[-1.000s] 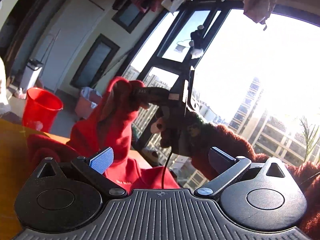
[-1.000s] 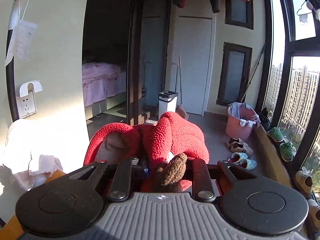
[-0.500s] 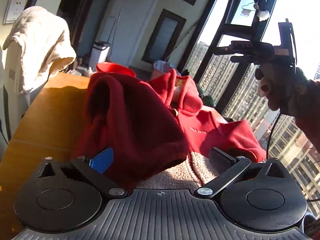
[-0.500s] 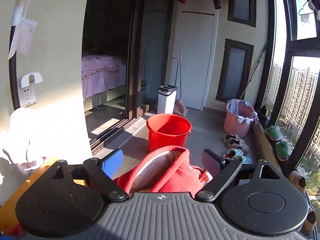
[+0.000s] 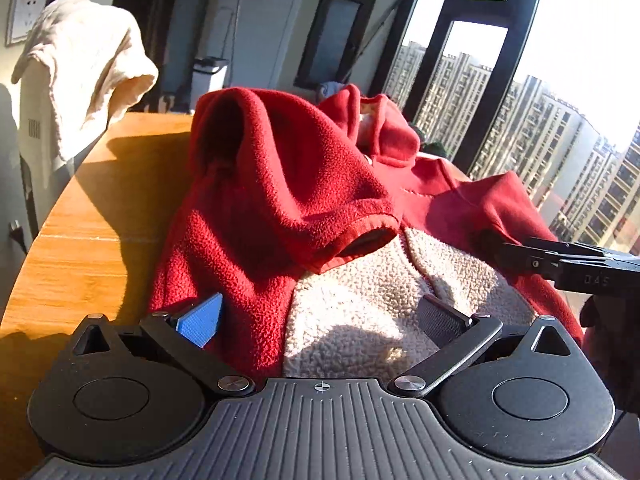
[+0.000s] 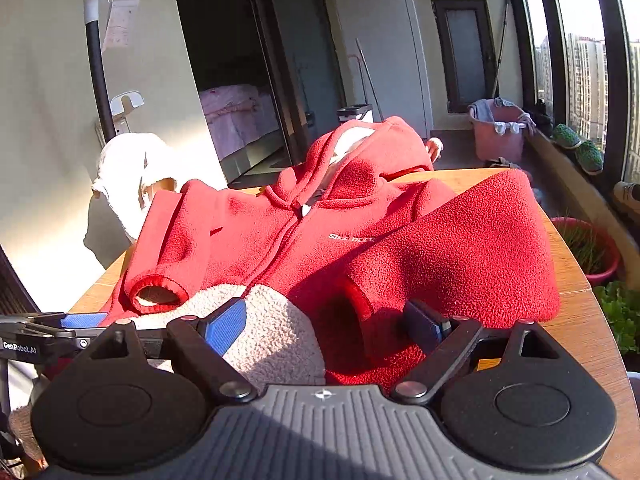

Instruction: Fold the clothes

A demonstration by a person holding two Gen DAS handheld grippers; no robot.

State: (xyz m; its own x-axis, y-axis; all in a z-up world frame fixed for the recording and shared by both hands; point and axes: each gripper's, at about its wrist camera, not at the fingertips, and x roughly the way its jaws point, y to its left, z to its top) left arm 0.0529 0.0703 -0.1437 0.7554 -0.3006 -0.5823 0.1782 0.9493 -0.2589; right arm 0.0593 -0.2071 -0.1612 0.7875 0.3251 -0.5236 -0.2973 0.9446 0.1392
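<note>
Lying rumpled, red fleece jacket (image 6: 304, 236)

Strong, low sunlight is pouring in through the tall windows (image 5: 500, 92), washing the sky to pure white glare at the upper right of the left wrist view. It is lighting the red fleece jacket (image 6: 320, 236) vividly and turning the wooden surface (image 5: 92, 232) a glowing orange. Hard-edged shadows are falling across that surface and over the jacket's cream lining (image 5: 360, 312). In the right wrist view, the bedroom doorway (image 6: 236, 80) is sitting in deep shade while the wall (image 6: 48, 140) beside it is catching warm light. Both pictures are staying sharp, though fisheye distortion is bending window frames and the surface's edge towards the corners.
</note>
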